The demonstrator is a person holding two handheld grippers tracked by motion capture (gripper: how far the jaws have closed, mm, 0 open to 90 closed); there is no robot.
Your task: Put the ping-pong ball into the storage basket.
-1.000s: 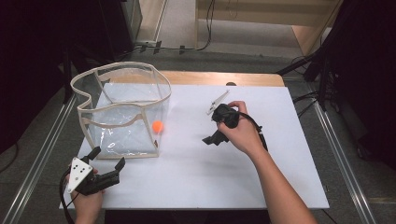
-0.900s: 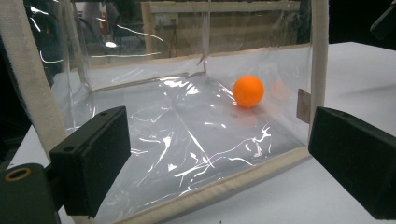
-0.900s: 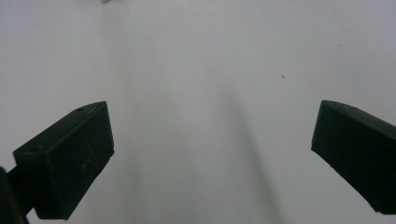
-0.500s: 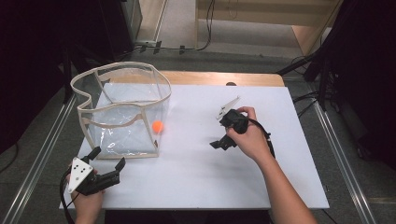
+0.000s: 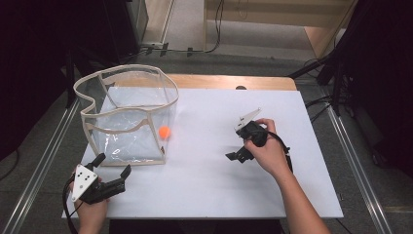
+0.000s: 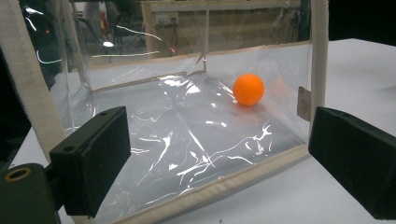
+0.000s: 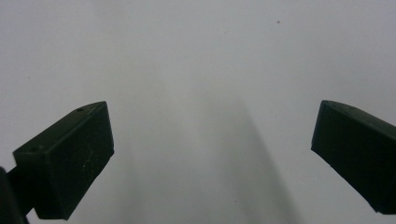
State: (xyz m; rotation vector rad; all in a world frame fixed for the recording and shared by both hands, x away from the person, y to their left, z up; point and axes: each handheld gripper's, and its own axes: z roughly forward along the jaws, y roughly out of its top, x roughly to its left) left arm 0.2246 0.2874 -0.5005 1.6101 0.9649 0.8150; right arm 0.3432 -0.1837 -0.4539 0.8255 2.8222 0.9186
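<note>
We find a clear plastic bag (image 5: 127, 114) with cream fabric edging standing open on the left part of the white tabletop (image 5: 209, 185). An orange ball (image 5: 164, 131) lies inside it, on the bag's floor, close to the near right corner and against the right wall. In the left gripper view the ball (image 6: 248, 89) rests on the crinkled clear floor, just beside the vertical cream seam of that corner.

The left gripper (image 5: 111, 171) sits at the near left edge of the tabletop, just in front of the bag and apart from it. Its jaws stand wide and hold nothing; the left gripper view shows the bag's near wall framed between them, with no contact.

The right gripper (image 5: 238, 155) is held in the right hand (image 5: 265, 151) over the bare right half of the tabletop, well apart from the bag. Its jaws are likewise spread wide and empty; the right gripper view shows plain white surface between them.
</note>
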